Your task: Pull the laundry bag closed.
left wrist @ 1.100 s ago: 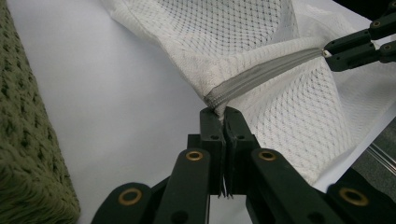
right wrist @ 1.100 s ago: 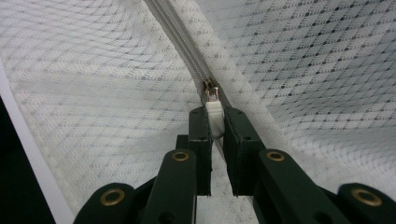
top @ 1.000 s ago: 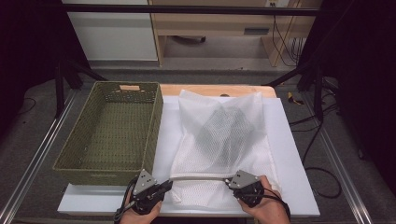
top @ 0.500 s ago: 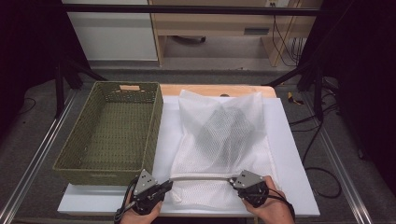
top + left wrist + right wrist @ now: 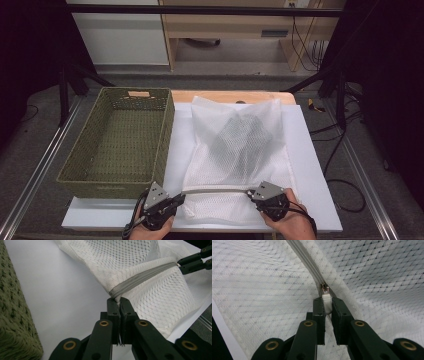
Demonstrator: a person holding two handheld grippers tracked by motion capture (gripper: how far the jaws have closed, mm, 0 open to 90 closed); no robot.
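mesh bag point(image 5: 240, 150) | left gripper point(image 5: 119, 305) pinches zipper end | right gripper point(image 5: 327, 305) clamps zipper pull

Both grippers, left gripper point(image 5: 176, 201) & right gripper point(image 5: 251, 194): black jaws w/ brass-coloured rivets, grey three-cornered top plates, black cables trailing; dark band on right wrist.

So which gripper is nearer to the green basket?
Left. The left gripper sits just below the basket's near right corner, clamped on the zipper end of the mesh bag. The right gripper is farther off across the bag.
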